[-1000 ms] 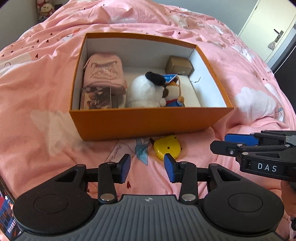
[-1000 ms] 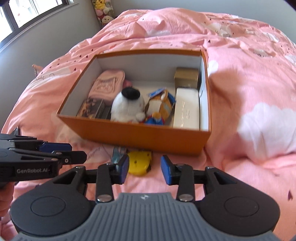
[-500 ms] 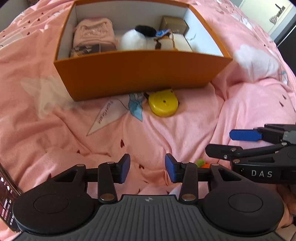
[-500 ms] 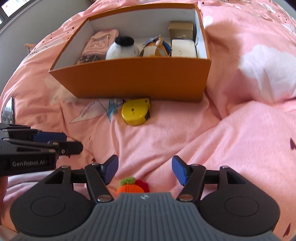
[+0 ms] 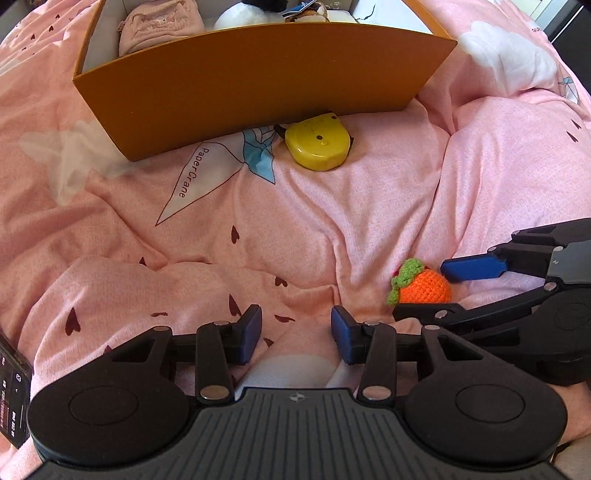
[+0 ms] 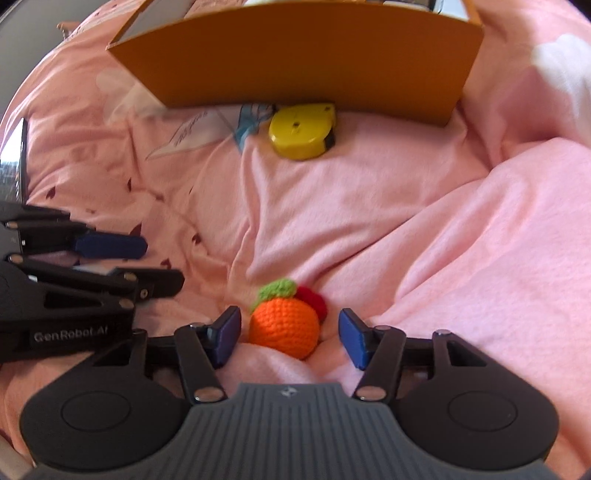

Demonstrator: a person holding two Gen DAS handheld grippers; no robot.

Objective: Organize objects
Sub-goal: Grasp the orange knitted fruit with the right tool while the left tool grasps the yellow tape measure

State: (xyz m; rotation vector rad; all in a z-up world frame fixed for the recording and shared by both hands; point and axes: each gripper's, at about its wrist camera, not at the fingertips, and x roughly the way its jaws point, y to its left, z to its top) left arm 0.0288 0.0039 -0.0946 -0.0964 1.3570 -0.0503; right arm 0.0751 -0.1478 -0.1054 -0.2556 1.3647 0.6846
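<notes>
**A:** Where is the little toy?

**B:** The orange knitted fruit (image 6: pixel 283 328) sits on the pink blanket (image 6: pixel 424 229). It has a green leaf on top and something red tucked behind it. The view is a bit blurry there, so I can't tell what the red bit is.

**A:** Is a claw near it?

**B:** Yes. The right gripper (image 6: pixel 289 338) has its two blue fingers wide apart, one on each side of the fruit. They do not squeeze it.

**A:** And the other claw?

**B:** The left gripper (image 5: pixel 296 334) is off to the side, low over the blanket. Its fingers are apart too, with nothing between them but blanket.

**A:** What else is there?

**B:** Farther up lies a yellow tape measure (image 5: pixel 318 142), right against the orange box (image 5: pixel 258 77). Soft toys (image 5: pixel 162 22) peek over the box wall. A phone (image 5: pixel 11 398) pokes in at the left edge.
</notes>
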